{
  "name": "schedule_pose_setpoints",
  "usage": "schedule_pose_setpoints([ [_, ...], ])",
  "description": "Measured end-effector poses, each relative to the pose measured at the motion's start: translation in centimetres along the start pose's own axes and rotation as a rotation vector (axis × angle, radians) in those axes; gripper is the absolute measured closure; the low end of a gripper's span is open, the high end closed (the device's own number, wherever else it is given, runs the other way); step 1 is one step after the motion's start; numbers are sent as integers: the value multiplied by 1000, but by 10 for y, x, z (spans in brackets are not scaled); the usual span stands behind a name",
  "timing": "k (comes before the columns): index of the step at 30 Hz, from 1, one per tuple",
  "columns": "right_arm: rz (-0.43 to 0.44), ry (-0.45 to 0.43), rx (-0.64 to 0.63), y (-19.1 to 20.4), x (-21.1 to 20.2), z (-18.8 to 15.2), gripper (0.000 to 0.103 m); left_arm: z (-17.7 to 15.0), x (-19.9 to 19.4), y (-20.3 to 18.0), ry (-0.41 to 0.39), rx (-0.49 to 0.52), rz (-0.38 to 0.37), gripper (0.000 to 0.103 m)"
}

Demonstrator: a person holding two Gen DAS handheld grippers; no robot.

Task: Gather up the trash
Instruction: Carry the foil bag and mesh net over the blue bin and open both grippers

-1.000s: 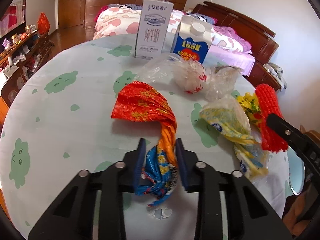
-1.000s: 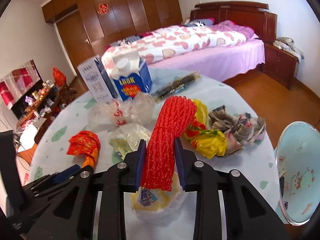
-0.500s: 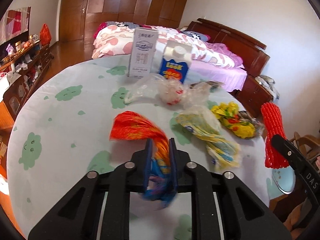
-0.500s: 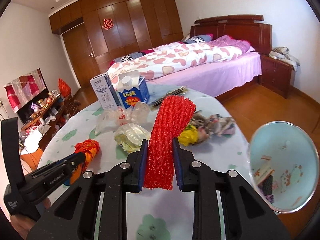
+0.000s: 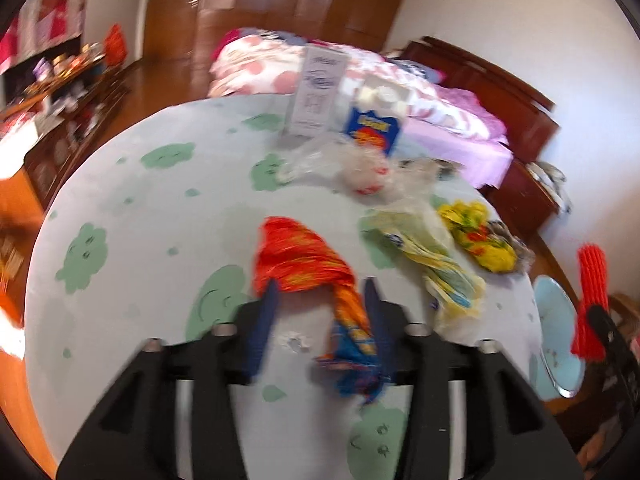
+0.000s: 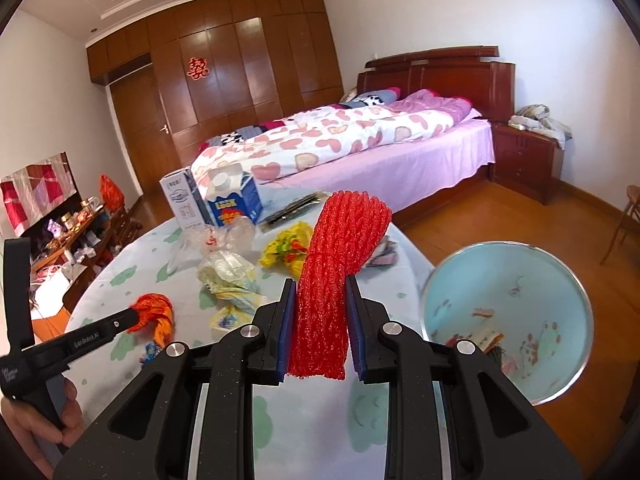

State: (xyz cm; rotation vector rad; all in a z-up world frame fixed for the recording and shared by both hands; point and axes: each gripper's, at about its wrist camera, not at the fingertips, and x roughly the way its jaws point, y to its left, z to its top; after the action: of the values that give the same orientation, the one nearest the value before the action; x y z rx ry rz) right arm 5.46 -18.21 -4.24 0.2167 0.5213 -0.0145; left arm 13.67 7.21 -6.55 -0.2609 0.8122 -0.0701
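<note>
A twisted orange and blue wrapper (image 5: 300, 260) lies on the round table (image 5: 140, 220). My left gripper (image 5: 320, 286) straddles it with jaws opening; the wrapper's tail rests near the right finger and is not pinched. From the right wrist view, the left gripper (image 6: 128, 318) tip sits at the orange wrapper (image 6: 154, 312). My right gripper (image 6: 320, 320) is shut on a red foam net (image 6: 332, 272), held upright above the table's edge. The red net (image 5: 592, 288) also shows at the far right of the left view. A light blue bin (image 6: 508, 320) stands just right of the net.
On the table lie a yellowish bag (image 5: 420, 240), a yellow wrapper (image 5: 476, 232), a clear plastic bag (image 5: 352, 164), a blue carton (image 5: 376, 128) and a white carton (image 5: 318, 92). A bed (image 6: 360, 148) stands behind. A hand (image 6: 40, 432) holds the left gripper's handle.
The left jaws closed tight on the orange wrapper, then sprang apart, leaving it loose between them. The right gripper carried the red net toward the blue bin, which now looms larger.
</note>
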Motion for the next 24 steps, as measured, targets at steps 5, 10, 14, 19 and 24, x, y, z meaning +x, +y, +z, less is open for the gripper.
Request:
schedule_pose_setpoints([
  [5,-19,4,38,-15,-1,2,78,7,19,-17,11,18,61,39],
  [10,-28,-2,56,-24,-3,3,78,-1,53,-22,98,2,106,47],
  [14,-37,-6,69,-28,-3,4,78,-1,46,-16,74,4,76,78],
  [19,-52,-26,71,-34,-9,9,78,-4,32,-20,41,35,52,83],
  [24,-82,-45,65,-44,-14,12,78,-7,3,-51,-28,142,-33,84],
])
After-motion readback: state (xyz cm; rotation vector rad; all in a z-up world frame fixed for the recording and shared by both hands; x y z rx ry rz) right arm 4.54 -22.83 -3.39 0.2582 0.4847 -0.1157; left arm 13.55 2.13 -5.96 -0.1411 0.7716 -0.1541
